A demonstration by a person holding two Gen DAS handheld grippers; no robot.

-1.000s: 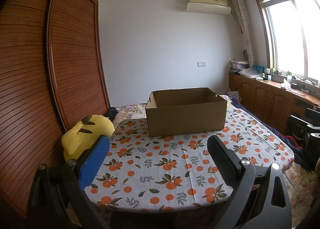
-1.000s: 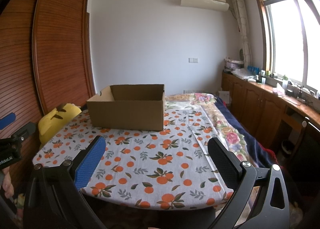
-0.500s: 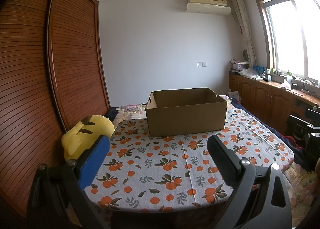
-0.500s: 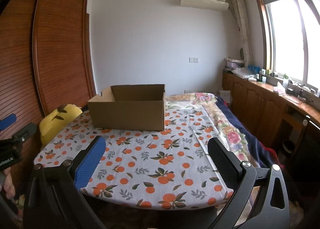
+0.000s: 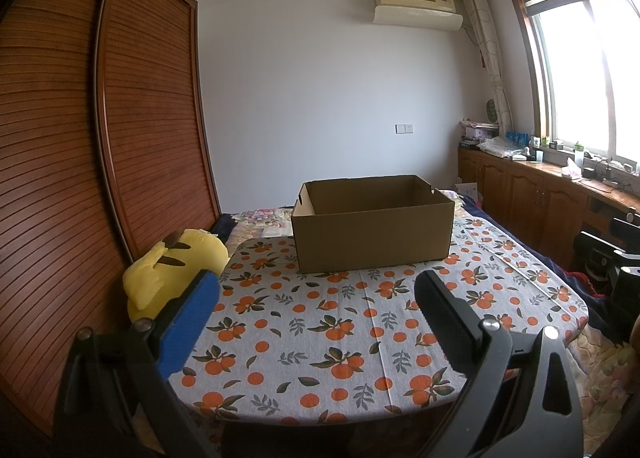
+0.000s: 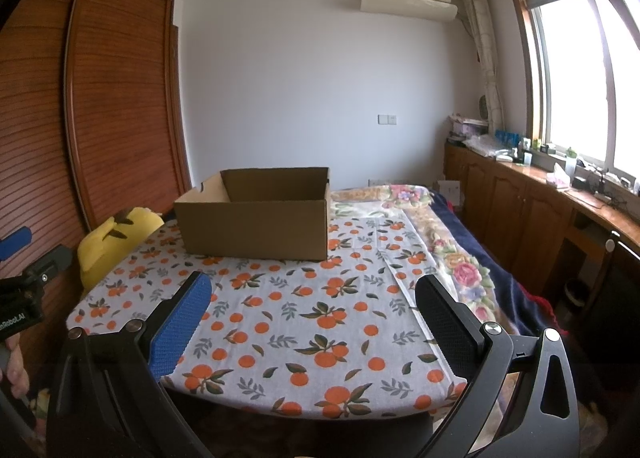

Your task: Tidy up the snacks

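An open brown cardboard box (image 5: 372,230) stands at the far side of a table covered with an orange-print cloth (image 5: 360,334); it also shows in the right wrist view (image 6: 256,226). I cannot see inside it. No snacks are in view. My left gripper (image 5: 316,290) is open and empty, held above the table's near edge. My right gripper (image 6: 312,292) is open and empty, also above the near edge, right of the left one. The left gripper's body shows at the left edge of the right wrist view (image 6: 24,290).
A yellow plush toy (image 5: 172,270) lies at the table's left side against a brown slatted wardrobe (image 5: 100,162). A bed with a floral quilt (image 6: 452,254) lies to the right. Wooden cabinets (image 6: 520,210) with clutter run under the window.
The right gripper has drifted slightly to the left and forward, so the box sits a little further right in its view. The left gripper has not moved.
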